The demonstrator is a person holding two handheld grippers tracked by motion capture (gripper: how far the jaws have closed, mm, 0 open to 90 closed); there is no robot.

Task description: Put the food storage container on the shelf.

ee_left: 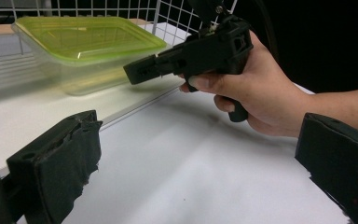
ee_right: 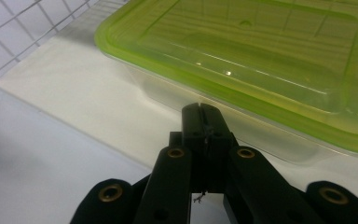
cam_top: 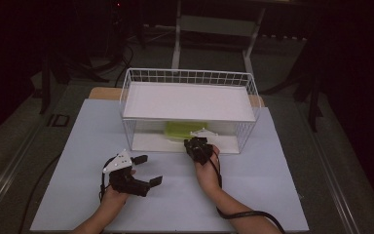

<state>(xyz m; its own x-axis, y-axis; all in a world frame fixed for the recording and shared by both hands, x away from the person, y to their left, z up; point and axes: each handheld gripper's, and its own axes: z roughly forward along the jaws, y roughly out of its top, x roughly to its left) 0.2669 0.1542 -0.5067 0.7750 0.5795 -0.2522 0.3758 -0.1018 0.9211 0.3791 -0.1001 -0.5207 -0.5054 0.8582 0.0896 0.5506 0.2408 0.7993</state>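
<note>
The right claw, pinched tight with nothing in it, points at the clear plastic box with a green lid. The left claw gapes wide, farther from that box.

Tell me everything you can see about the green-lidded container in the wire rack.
The container is a shallow rectangular box of clear plastic with rounded corners and a translucent lime-green lid, closed. It sits flat on the white lower shelf of the wire rack, under the upper shelf. Whether anything is inside is unclear. The right gripper, jaws shut, points at its near side, apparently just short of touching.

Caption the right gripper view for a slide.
Shut right gripper points at a clear box with green lid inside the wire basket.
</note>
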